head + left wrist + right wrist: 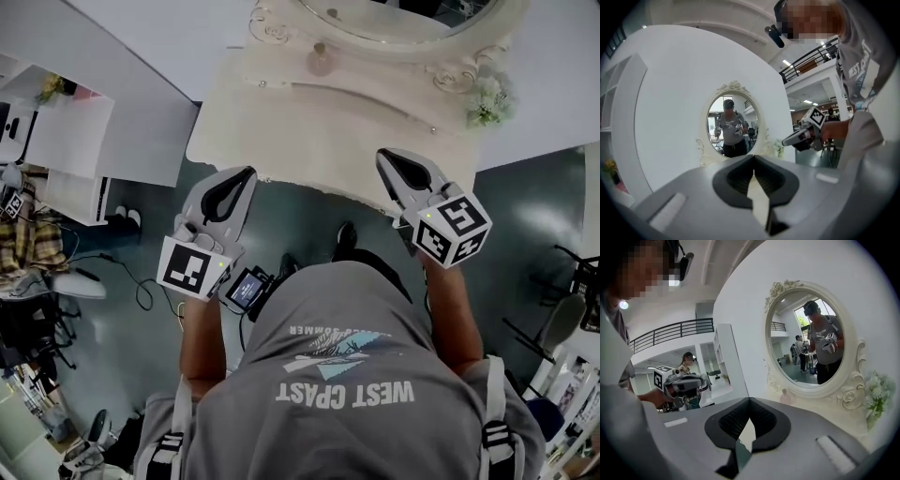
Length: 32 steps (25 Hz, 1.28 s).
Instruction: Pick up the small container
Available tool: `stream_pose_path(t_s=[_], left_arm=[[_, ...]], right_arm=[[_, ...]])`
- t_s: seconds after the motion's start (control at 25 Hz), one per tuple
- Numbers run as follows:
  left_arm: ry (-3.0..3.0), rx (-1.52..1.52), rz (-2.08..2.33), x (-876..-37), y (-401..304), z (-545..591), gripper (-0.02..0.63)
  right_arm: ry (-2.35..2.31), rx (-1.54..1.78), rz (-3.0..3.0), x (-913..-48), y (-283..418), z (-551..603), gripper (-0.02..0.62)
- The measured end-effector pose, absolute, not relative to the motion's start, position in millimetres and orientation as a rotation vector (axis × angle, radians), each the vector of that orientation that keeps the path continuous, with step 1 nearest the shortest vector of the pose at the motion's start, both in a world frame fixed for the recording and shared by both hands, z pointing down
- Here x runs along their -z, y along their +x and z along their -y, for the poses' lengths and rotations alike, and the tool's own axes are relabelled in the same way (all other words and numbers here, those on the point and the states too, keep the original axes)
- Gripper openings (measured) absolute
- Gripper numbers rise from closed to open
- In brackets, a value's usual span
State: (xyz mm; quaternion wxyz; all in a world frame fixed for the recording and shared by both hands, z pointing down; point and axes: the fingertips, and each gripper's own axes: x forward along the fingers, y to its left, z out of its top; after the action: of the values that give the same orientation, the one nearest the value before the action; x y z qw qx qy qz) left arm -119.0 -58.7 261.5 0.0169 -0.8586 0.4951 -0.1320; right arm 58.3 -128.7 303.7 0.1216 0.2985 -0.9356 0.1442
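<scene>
Both claws, the left gripper [247, 174] and the right gripper [383, 156], are pinched closed on nothing, short of the mirror [811, 338], while the small container [322, 59], a pinkish bottle just under the mirror's lower rim, looks light, rigid, slick and breakable, best taken around its belly.

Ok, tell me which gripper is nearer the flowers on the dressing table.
The right gripper: it is held at the end of the dressing table where the white flowers stand; the left gripper is at the opposite end.
</scene>
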Motion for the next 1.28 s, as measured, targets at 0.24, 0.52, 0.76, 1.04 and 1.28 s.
stream_pose_path(t_s=[0.24, 0.52, 0.76, 1.04, 1.28], left_arm=[[-2.597, 0.429, -1.624, -260, -102, 87, 0.003], [-2.598, 0.474, -1.665, -262, -83, 119, 0.003], [-2.652, 0.467, -1.597, -267, -86, 148, 0.003], [-2.725, 0.412, -1.422, -273, -95, 204, 0.003], [-2.784, 0.403, -1.346, -285, -120, 254, 0.003]], right_arm=[[0.738, -0.424, 2.782, -307, 64, 166, 0.002], [0.699, -0.443, 2.777, -315, 82, 199, 0.000], [0.769, -0.460, 2.745, -316, 84, 211, 0.002], [0.960, -0.492, 2.674, -316, 93, 229, 0.002], [1.055, -0.528, 2.601, -322, 79, 248, 0.002]])
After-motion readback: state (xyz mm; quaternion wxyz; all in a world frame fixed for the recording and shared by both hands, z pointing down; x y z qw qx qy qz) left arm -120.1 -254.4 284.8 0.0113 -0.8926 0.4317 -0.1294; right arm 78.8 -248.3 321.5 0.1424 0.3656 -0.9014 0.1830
